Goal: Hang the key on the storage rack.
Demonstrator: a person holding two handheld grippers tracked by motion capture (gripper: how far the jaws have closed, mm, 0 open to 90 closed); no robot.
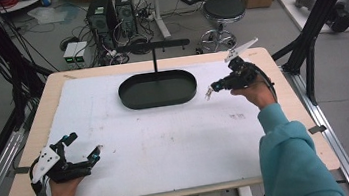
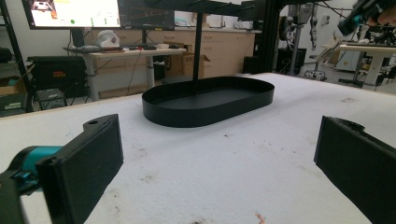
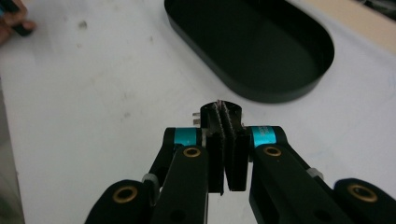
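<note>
High view: your right gripper (image 1: 210,92) hangs shut beside the tray (image 1: 157,88), and the tray holds nothing.

On the table (image 1: 158,145) the black oval tray sits at the far middle, with a T-shaped stand (image 1: 153,46) rising behind it, so any placing or hanging looks not yet done. Your right gripper hovers just off the tray's right end, jaws pressed together on something small and pale at the tips; what it is you cannot tell. Your left gripper (image 1: 82,145) rests at the near left corner, well apart from the tray, jaws spread wide and empty.
</note>
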